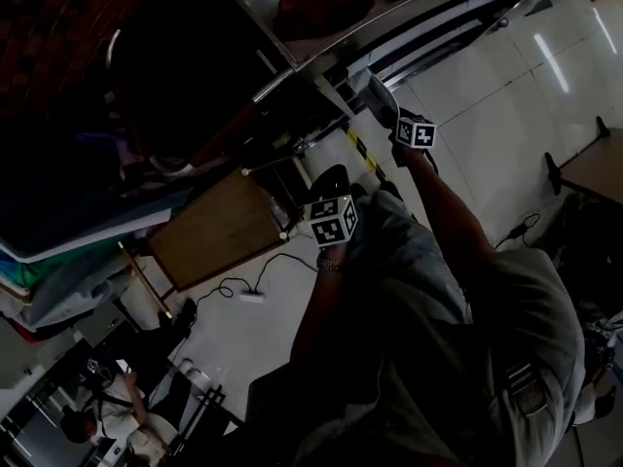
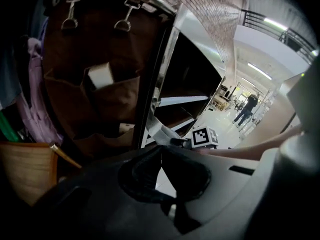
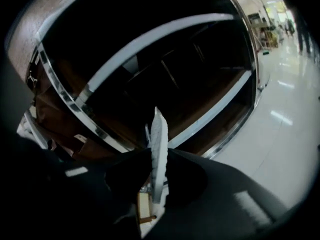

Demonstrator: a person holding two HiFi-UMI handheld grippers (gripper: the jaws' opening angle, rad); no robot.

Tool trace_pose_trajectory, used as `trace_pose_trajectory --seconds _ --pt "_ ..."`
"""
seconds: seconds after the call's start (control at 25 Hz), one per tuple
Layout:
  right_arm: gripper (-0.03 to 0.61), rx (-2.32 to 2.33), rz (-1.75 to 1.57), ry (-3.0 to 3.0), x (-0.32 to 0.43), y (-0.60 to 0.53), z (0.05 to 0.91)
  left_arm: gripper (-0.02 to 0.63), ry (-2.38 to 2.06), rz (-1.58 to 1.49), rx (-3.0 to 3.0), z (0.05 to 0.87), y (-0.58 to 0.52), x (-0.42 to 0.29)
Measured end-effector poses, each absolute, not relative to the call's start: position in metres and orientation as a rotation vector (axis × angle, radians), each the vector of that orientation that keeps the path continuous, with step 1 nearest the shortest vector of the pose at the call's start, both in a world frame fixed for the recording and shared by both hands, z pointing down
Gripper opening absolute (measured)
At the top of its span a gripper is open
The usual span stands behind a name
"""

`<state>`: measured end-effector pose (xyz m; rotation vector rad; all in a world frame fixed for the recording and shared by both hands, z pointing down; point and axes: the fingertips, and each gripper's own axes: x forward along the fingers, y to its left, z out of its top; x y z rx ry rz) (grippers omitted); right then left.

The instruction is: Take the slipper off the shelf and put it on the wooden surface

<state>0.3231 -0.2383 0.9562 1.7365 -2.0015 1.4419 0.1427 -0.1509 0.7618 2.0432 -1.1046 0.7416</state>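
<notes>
Both wide-angle views are dark. A thin pale grey slipper [image 3: 159, 151] stands edge-on between the jaws of my right gripper [image 3: 156, 184], which is shut on it in front of the dark metal-railed shelf [image 3: 165, 84]. In the head view that gripper [image 1: 394, 120] holds the slipper [image 1: 380, 91] just below the shelf rail [image 1: 389, 29]. My left gripper [image 1: 329, 179] hangs lower, near the corner of the wooden surface [image 1: 219, 227]. Its jaws [image 2: 160, 149] meet at the tips with nothing between them. The left gripper view also catches the slipper [image 2: 159, 129] and the right gripper's marker cube [image 2: 204, 136].
A brown bag [image 2: 95, 84] with a white tag hangs left of the shelf frame. A cable with a white adapter [image 1: 251, 297] lies on the tiled floor under the wooden surface. A table [image 1: 596, 168] stands at the right. People stand far off [image 2: 246, 108] and at lower left [image 1: 107, 412].
</notes>
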Motion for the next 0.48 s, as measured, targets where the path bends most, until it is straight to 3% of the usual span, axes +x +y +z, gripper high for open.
trace_pose_trajectory --seconds 0.32,0.48 --pt "0.066 1.769 1.301 -1.749 0.357 -0.126 0.773 0.005 -0.993 0.709 2.144 0.659 -0.163 0.227" --pt "0.066 1.776 1.269 -1.829 0.359 -0.104 0.723 0.005 -0.954 0.678 2.216 0.625 -0.158 0.259"
